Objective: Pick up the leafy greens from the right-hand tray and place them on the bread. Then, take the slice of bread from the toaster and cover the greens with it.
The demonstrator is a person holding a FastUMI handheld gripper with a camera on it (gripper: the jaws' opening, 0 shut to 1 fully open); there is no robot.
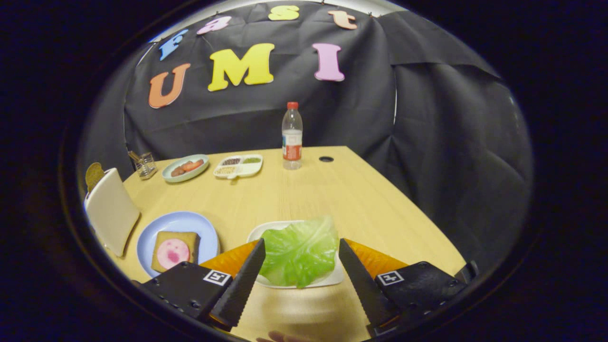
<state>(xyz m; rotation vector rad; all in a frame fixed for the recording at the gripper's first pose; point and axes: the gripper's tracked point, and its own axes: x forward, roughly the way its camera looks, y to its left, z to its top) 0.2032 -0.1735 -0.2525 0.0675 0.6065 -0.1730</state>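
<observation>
A pale green leaf of greens (299,251) lies on a white tray (259,232) on the wooden table, between and just beyond my two black fingers (242,280). My gripper (302,247) stands open, one fingertip on each side of the leaf, neither pressing on it. To the left, a blue plate (183,223) carries a slice of bread (164,249) topped with a pink round slice of meat. Further left stands a white toaster (111,211) with a brown slice of bread (94,175) poking out of its top.
At the back of the table stand a water bottle (292,137) with a red cap, a white divided dish (238,166), a light green plate (184,168) with food and a small clear holder (145,165). A round cable hole (326,159) sits beside the bottle.
</observation>
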